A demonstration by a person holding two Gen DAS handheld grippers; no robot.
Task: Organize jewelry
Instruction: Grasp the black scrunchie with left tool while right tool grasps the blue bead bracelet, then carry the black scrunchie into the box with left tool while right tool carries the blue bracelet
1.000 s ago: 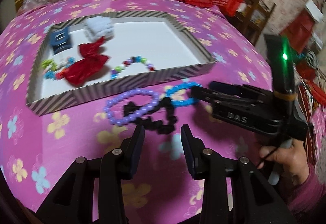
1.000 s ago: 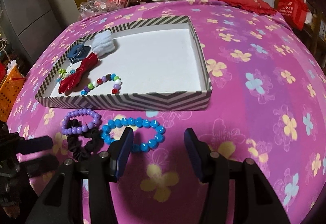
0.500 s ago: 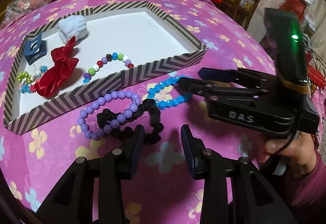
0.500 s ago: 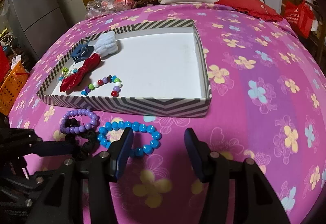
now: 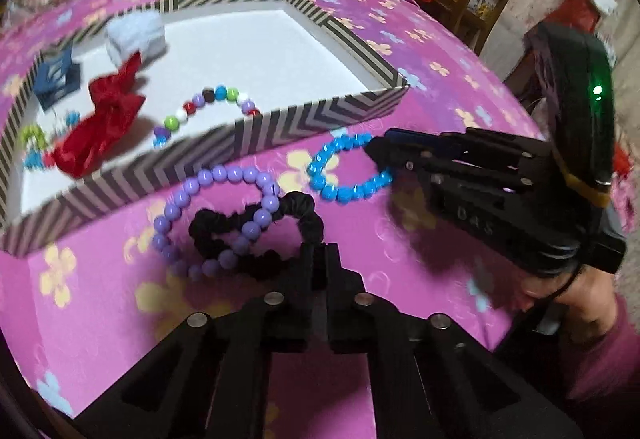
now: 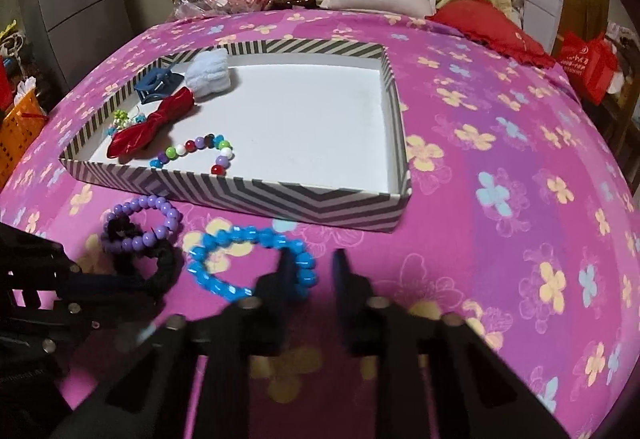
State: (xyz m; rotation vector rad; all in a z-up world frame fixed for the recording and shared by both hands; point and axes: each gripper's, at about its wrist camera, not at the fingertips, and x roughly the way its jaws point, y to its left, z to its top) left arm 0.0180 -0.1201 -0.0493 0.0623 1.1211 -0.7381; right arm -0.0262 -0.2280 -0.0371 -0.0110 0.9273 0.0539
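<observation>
progress in the left wrist view looks partial: the striped tray [image 5: 320, 111] already holds a multicoloured bead bracelet [image 5: 208, 107], a red bow [image 5: 100, 127], a blue claw clip [image 5: 56, 83] and a pale scrunchie [image 5: 136, 35], while a purple bead bracelet [image 5: 216, 215], a black scrunchie [image 5: 280, 223] and a blue bead bracelet [image 5: 344, 167] lie on the flowered cover just outside its near wall. the left gripper [image 5: 318, 259] is clenched at the black scrunchie's edge, though whether fabric is truly pinched is hard to see. the right gripper [image 5: 380, 151] reaches to the blue bracelet, its tip blocking the beads there. in the right wrist view, the right gripper [image 6: 310, 267] has a blue bead against its left finger [image 6: 286, 271]; motion blur leaves it unclear whether the narrow jaws grip it. small green and white pieces [image 6: 120, 119] in the tray's corner are too tiny to identify.
</observation>
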